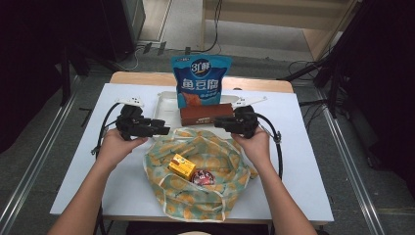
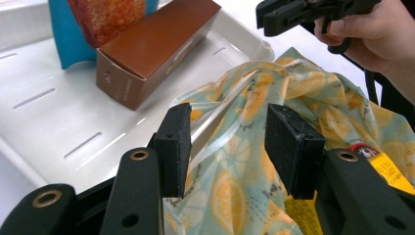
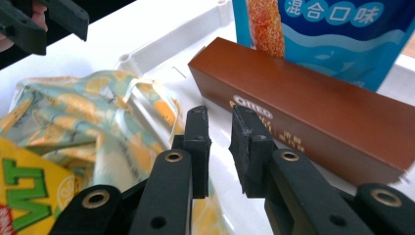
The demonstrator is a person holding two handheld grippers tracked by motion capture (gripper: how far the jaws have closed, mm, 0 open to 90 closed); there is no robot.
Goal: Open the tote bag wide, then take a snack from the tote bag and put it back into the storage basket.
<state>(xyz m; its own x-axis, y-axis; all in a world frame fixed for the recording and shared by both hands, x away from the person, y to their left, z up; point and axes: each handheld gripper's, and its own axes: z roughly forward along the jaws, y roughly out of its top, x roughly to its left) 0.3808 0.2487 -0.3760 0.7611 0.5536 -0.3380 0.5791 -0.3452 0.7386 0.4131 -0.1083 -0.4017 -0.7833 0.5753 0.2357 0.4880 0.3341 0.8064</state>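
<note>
I'm holding the lemon-print bag [image 1: 198, 171] open on the table in front of the white tray [image 2: 58, 122] — my left gripper [image 2: 227, 147] is straddling its rim with jaws unclenched. My right gripper [image 3: 219, 147] is hanging empty, jaws a crack apart, beside the brown box [image 3: 313, 112] — I reckon that's next, needing wider jaws and room past the blue pouch [image 1: 200, 81].

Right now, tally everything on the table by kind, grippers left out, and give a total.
Boxes: 2, brown box and yellow box
Snack pouches: 1, blue pouch
Round red packs: 1
Fabric bags: 1
White trays: 1
Total: 6
</note>
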